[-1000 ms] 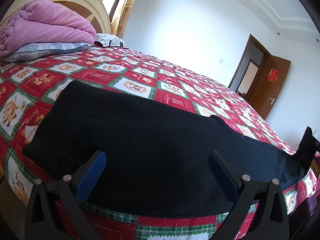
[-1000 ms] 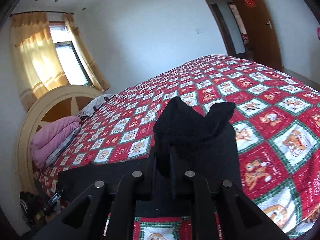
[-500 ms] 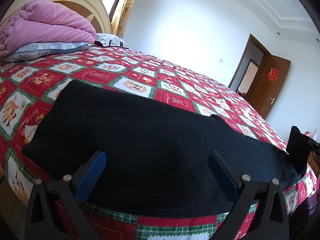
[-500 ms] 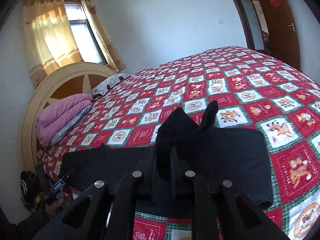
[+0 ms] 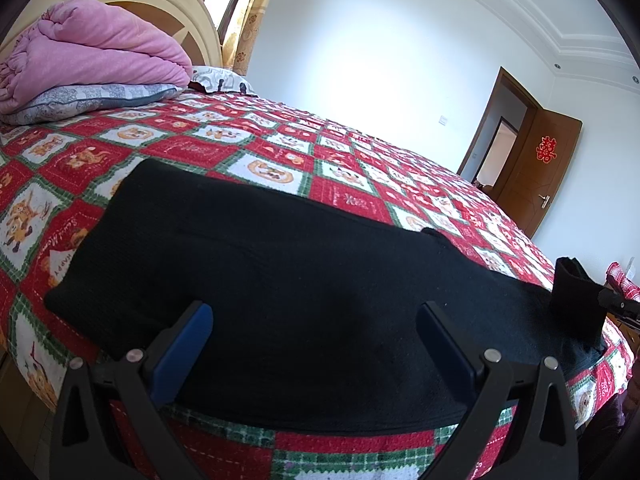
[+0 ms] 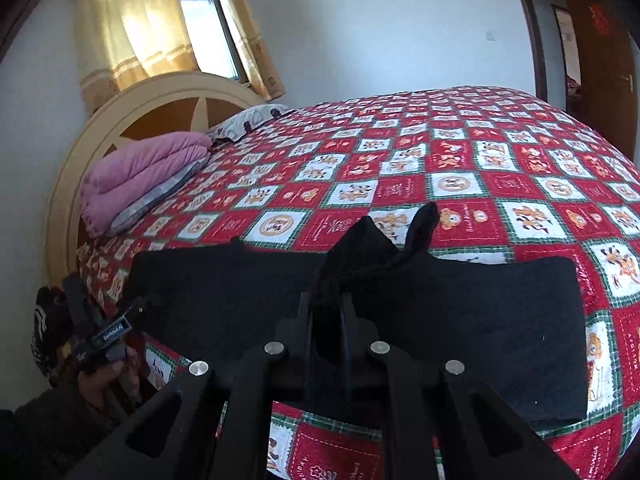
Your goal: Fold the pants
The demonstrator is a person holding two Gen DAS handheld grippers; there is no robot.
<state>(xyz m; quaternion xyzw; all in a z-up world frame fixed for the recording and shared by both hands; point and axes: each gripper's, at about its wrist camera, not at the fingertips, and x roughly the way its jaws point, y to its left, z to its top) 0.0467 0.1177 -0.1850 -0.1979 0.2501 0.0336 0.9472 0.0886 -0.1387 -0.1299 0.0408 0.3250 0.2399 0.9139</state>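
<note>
Long black knit pants (image 5: 304, 304) spread flat along the near edge of the red-and-green patchwork bedspread (image 5: 280, 152), one end gathered and raised off the cloth.

Right gripper (image 6: 326, 308): jaws drawn together, clamped on a bunched fold of the pants' end, lifted clear of the bedspread. Left gripper (image 5: 314, 320): jaws wide apart, blue-padded fingers (image 5: 186, 344) poised over the pants' middle near the bedspread's front edge, gripping nothing.

Risks, judged from present layout:
- Thick bunch in a narrow clamp; likely to slip free under drag, dropping the end short of the far end and leaving a crooked fold.
- Only a small gather pinched; loose flaps standing up beside the jaws could trail or double under, creasing the fold.
- No hold on the middle; whole garment liable to slide across the bedspread, possibly off its front edge.
- Unseen lower layer may not follow the upper; cannot tell whether both layers are gripped.

Count:
- Pants: one.
- Grippers: two.
- Folded pink quilt (image 5: 92, 48) at the bedspread's head end: one.
- Pillows there: two visible, a grey patterned pillow (image 5: 88, 98) under the quilt and a white patterned pillow (image 5: 222, 80) beyond.
- Round cream wooden headboard (image 6: 160, 104): one.
</note>
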